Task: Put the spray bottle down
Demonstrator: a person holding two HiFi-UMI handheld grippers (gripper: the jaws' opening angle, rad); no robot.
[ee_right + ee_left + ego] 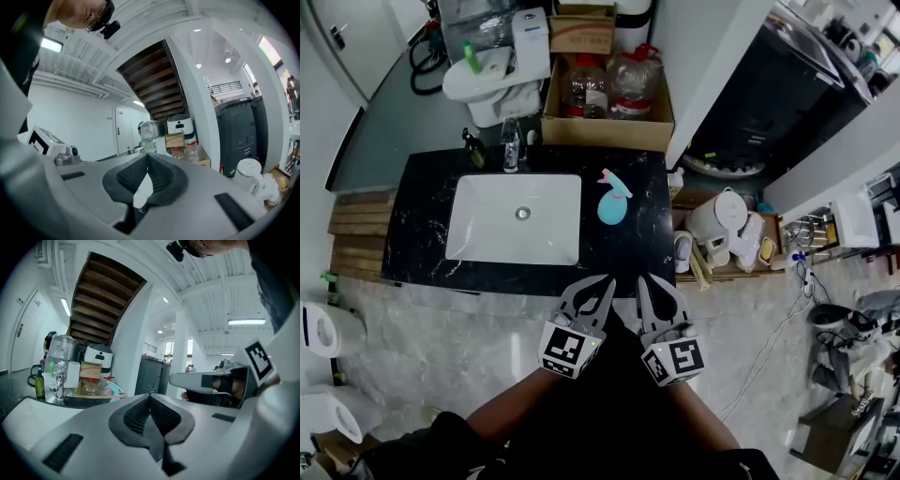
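A cluttered utility room with a pale stone floor (441,347) surrounds a black marble counter (422,234), which fills the middle of the head view and carries a white sink (487,225) on its left half with a tap (511,148) behind it. An open cardboard box (581,131) of water jugs stands beyond the far edge. On the bare dark stone just right of the sink rests the spray bottle (612,204). It appears to lie on its side, its round teal body toward the person and its pink trigger head toward the back, so its long axis runs roughly away from the person with a slight tilt. It touches nothing but the counter and sits well in from the near edge. The left gripper (602,284) and the right gripper (649,284) hang side by side close to the person's body, at the near edge of the counter, both pointing roughly level toward the bottle. It lies straight ahead of the gap between them, apart from both, with neither clearly nearer. Each gripper's own view shows its ribbed dark pads clenched together with nothing between them. With the bottle resting free on the stone and both pairs of jaws holding nothing, the putting-down looks finished
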